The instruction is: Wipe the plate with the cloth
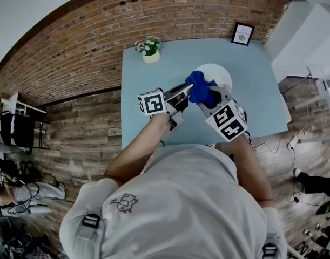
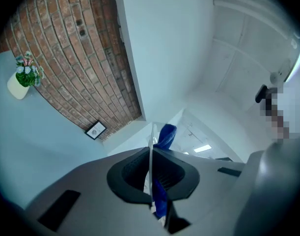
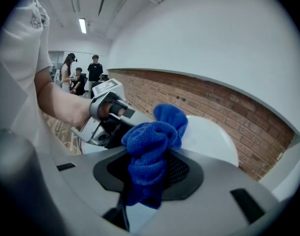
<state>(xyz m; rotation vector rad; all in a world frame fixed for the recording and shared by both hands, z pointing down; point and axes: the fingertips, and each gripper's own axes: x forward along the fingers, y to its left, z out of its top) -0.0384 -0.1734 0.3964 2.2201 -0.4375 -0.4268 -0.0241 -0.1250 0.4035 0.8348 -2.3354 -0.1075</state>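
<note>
Plate (image 1: 219, 75) wiping looks to be under way. In the head view the white plate sits at the centre of the frame, over the pale blue table (image 1: 256, 96). Its lower left part is covered by the blue cloth (image 1: 200, 90).

The left claw (image 1: 182, 95) is clenched on the plate's rim. In the left gripper view the plate shows edge-on as a thin white line running straight between the two jaws, with a fold of cloth behind it. Whether the far edge of the plate rests on the table or is lifted clear of it I cannot tell.

The right claw (image 1: 210, 97) is grasping the cloth. In the right gripper view the bunched terry fabric fills the gap between the jaws and bulges out ahead of them against the plate's face at centre frame. The two claws are close together, almost nose to nose.

I judge this to be the rubbing step, with the cloth on the near part of the plate. The next move calls for sweeping the cloth across the bare white area toward the right of the plate while the left claw braces the rim. The pressure should be light enough that the plate does not pivot or slip from that narrow hold.

A small flower pot (image 1: 148, 48) and a picture frame (image 1: 242, 33) stand at the top edge of the table, well apart from the work.
</note>
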